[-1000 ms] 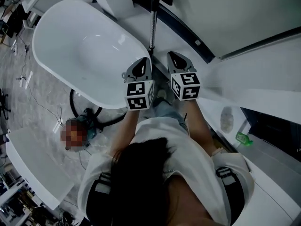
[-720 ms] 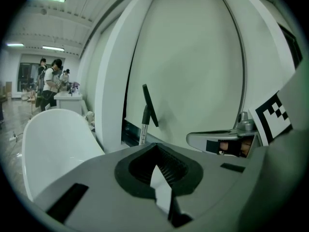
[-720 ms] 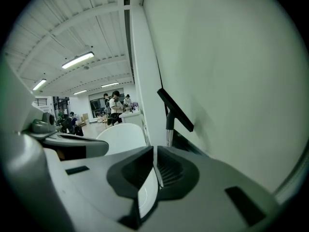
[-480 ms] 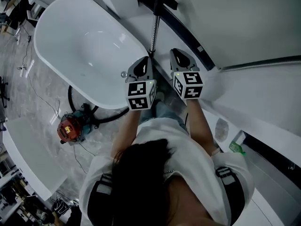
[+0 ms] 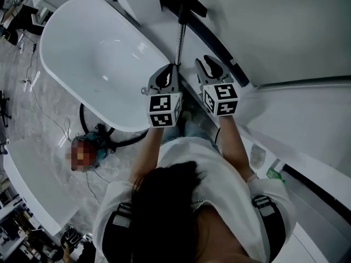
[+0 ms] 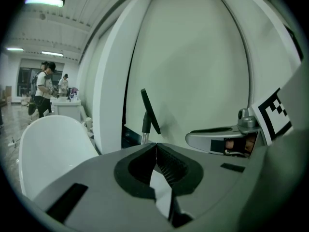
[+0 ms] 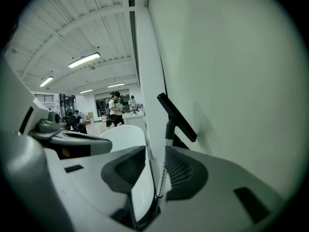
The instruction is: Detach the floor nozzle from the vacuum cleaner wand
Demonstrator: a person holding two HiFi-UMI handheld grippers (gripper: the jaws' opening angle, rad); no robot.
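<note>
Left gripper [image 5: 171, 70] [image 6: 155, 145]: jaws pressed together, ribbed pads meeting at the tips, nothing pinched. Right gripper [image 5: 207, 63] [image 7: 155, 151]: jaws spread partway, having just been opening; pads press on nothing. In the right gripper view the wand [image 7: 168, 140] lines up w/ the gap and a thin stretch of it shows through. The head view puts the wand [image 5: 179, 40] off to that gripper's left, its near end right by the left gripper's tips. Can't tell if it touches them.

The two grippers sit side by side, marker cubes facing up to the head cam, both pointing the same way toward the wand.

Wand = slim silvery tube, straight, w/ a dark collar at the far end. Floor nozzle [image 5: 186, 0] [image 7: 176, 117] sits on that far end: black, flat, a long narrow bar set crosswise to the tube and tilted, one end higher than the other. Not yet off, as neck and tube are joined. In the left gripper view it rises just past the jaw tips, the black bar slanting across the pale wall.

Nozzle is up against a white wall panel [image 5: 274, 21], beside a dark curved strip at the panel's foot. Left of the wand is a white oval bathtub [image 5: 93, 53], its rim close to the left gripper. Far back in both gripper views, people [image 6: 46, 88] stand in a bright room w/ ceiling strip lights [image 7: 84, 60].
</note>
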